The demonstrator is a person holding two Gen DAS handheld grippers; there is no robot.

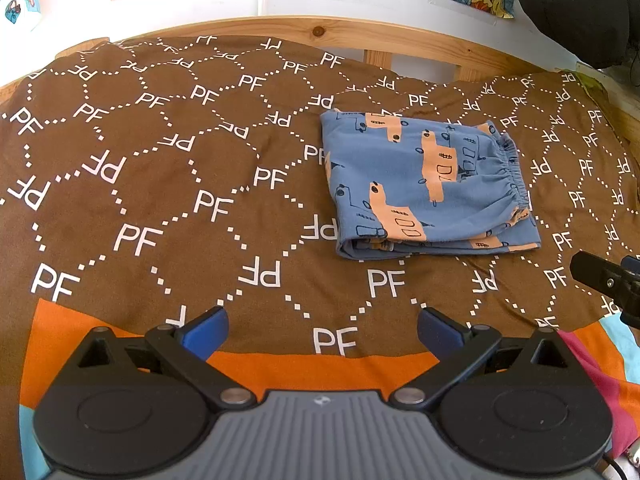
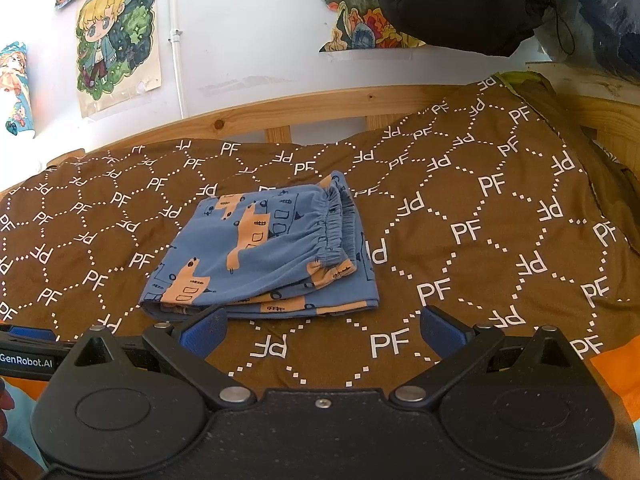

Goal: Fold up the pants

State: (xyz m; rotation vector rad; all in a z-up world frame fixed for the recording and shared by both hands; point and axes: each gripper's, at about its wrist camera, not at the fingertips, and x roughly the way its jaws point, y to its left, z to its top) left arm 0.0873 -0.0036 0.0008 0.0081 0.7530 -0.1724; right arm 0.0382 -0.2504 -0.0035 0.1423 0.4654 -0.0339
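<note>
Small blue pants (image 1: 428, 188) with orange boat prints lie folded in a flat stack on the brown bedspread (image 1: 160, 184), elastic waistband toward the right. In the right wrist view the same pants (image 2: 264, 256) sit just beyond the fingers. My left gripper (image 1: 322, 330) is open, hovering near the bed's front, well short and left of the pants, nothing between its blue pads. My right gripper (image 2: 322, 330) is open too, empty, its left pad (image 2: 202, 334) close to the stack's near edge. A bit of the right gripper (image 1: 612, 280) shows at the left wrist view's right edge.
A wooden bed rail (image 1: 320, 32) runs behind the bedspread, with a white wall and posters (image 2: 116, 36) beyond. A dark bag (image 2: 452, 0) hangs at the upper right. An orange and multicoloured cover (image 1: 320, 368) lies under the near edge.
</note>
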